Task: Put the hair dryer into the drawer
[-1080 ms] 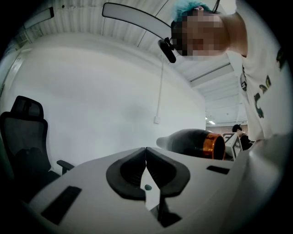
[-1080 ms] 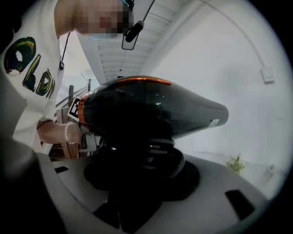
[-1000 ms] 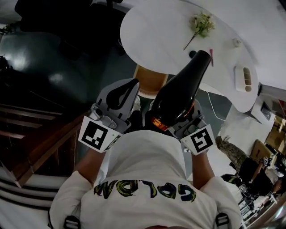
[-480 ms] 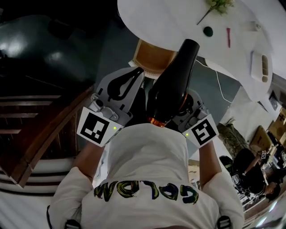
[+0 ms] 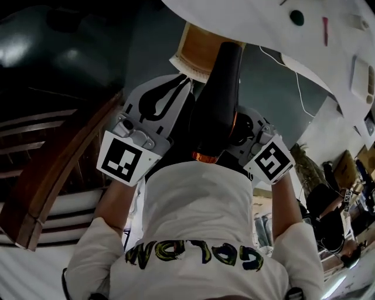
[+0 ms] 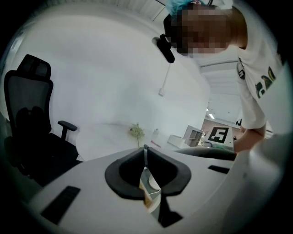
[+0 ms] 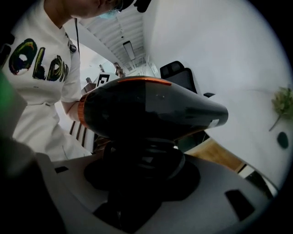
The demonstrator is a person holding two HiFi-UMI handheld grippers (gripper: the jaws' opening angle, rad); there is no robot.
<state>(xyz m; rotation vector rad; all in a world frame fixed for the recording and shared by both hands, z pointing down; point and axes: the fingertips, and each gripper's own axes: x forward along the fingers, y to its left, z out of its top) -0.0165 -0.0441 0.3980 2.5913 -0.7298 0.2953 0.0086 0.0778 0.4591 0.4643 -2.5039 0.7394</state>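
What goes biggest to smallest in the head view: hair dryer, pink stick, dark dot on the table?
1. hair dryer, largest, though it's nearest the camera.
2. pink stick and dark dot: too alike to rank.

Hair dryer [image 5: 220, 99] lower, nearer drawer [image 5: 196, 47].

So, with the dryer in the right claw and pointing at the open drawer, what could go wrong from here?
1. The right claw grips the hair dryer only by its handle. The long body sticks out ahead, so it might swivel or slip.
2. The drawer sits close under the white table, so the nozzle could knock the table edge or the drawer front.
3. The shut left claw is right beside the dryer and could catch the drawer front.
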